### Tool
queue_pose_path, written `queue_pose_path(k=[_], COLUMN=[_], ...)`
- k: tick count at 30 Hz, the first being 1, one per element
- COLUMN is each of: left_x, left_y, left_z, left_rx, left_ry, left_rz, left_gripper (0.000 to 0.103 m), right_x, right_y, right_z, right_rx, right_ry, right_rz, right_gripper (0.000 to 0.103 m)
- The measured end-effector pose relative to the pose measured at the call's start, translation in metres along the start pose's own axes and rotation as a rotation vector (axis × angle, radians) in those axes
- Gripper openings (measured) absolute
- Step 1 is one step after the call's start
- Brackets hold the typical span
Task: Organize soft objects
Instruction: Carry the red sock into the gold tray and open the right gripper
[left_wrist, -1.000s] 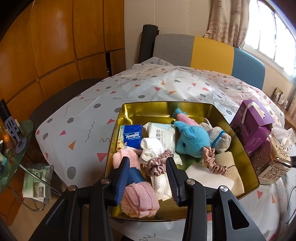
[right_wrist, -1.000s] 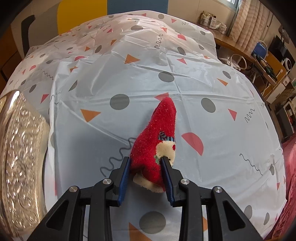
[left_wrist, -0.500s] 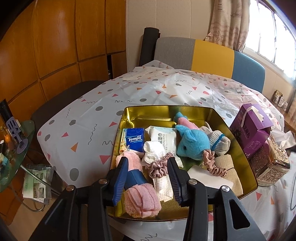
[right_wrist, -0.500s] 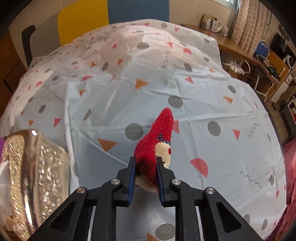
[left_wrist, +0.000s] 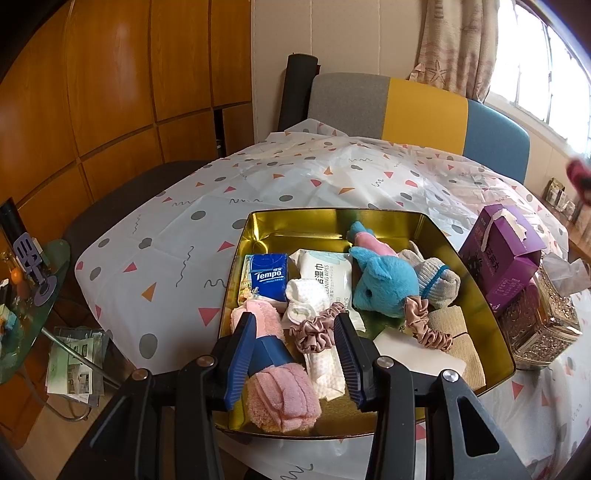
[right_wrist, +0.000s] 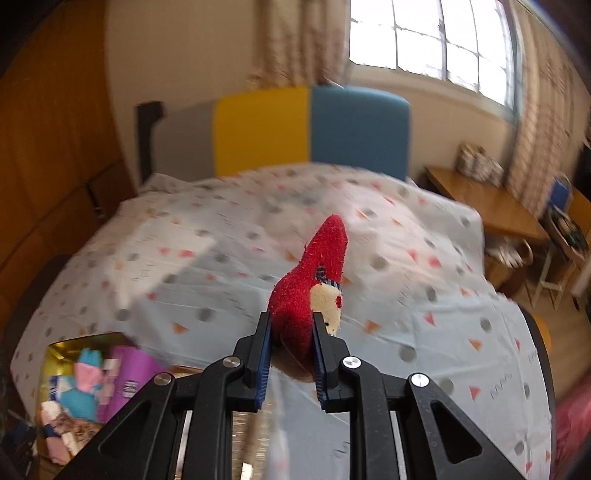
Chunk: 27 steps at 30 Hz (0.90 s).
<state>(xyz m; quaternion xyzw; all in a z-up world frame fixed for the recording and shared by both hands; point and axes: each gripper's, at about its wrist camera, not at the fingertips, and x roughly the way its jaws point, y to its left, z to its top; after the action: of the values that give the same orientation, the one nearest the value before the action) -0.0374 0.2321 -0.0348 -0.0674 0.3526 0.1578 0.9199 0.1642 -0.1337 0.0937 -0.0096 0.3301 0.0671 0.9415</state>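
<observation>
1. Where print is legible, the blue tissue pack (left_wrist: 266, 277) reads "Tempo"; the white wipes pack (left_wrist: 327, 273) shows "CLEANING WIPES" plus Chinese characters; the purple carton (left_wrist: 500, 254) has printing too blurred to read.
2. Gold tin tray (left_wrist: 476, 291) is shiny metal with angled corners and sits on the counter (left_wrist: 166, 251) under a white plastic cloth printed with grey dots, orange and pink triangles and squiggles.
3. In the tray: fuzzy blue plush toy (left_wrist: 384, 282), pink rolled towel (left_wrist: 279, 393) with a dark blue band, satin scrunchie (left_wrist: 316, 330) in dusty pink, a second scrunchie (left_wrist: 424, 325) by the plush, a grey knit sock (left_wrist: 436, 278) with a blue stripe, and a beige woven cloth (left_wrist: 463, 343).
4. Embossed silver box (left_wrist: 543, 328) stands just right of the tray, with the purple carton leaning on it.
5. Left tool (left_wrist: 295, 354) hovers over the tray's near edge, jaws partly apart and gripping nothing (the pink towel and the scrunchie lie below the gap, not pinched).
6. Right tool (right_wrist: 290, 349) has just been closing and is clamped narrow on the red fuzzy sock (right_wrist: 306, 295). Its cuff sits between the pads and the toe points up and away. It has a cream face patch with a red dot.
7. Red sock is lifted off the counter, with the tray low at the left of the right wrist view (that view is motion-blurred).
</observation>
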Motion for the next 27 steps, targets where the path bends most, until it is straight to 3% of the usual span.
queue_pose_path(k=[6,13,23,27], left_x=[-0.002,-0.004,-0.005,-0.004], left_y=[0.003,0.009,0.032,0.042], left_z=[0.000,0.000,0.002,0.001], left_rx=[-0.005,-0.022,-0.072,-0.095], left_ry=[-0.006,-0.013,-0.030,-0.022], left_rz=[0.007,0.012,0.061,0.079], left_gripper=[0.045,0.045,0.045,0.045], right_x=[-0.026,-0.016,0.029,0.058], right_y=[0.100,0.188,0.268,0.293], right_z=[-0.016,-0.079,-0.152,-0.171], right_rx=[-0.183,-0.298,-0.330,-0.335], right_ry=[-0.039,0.092,0.354,0.419], right_rz=[0.221,0.426,0.617,0.575], right_gripper=[0.019,0.019,0.019,0.019])
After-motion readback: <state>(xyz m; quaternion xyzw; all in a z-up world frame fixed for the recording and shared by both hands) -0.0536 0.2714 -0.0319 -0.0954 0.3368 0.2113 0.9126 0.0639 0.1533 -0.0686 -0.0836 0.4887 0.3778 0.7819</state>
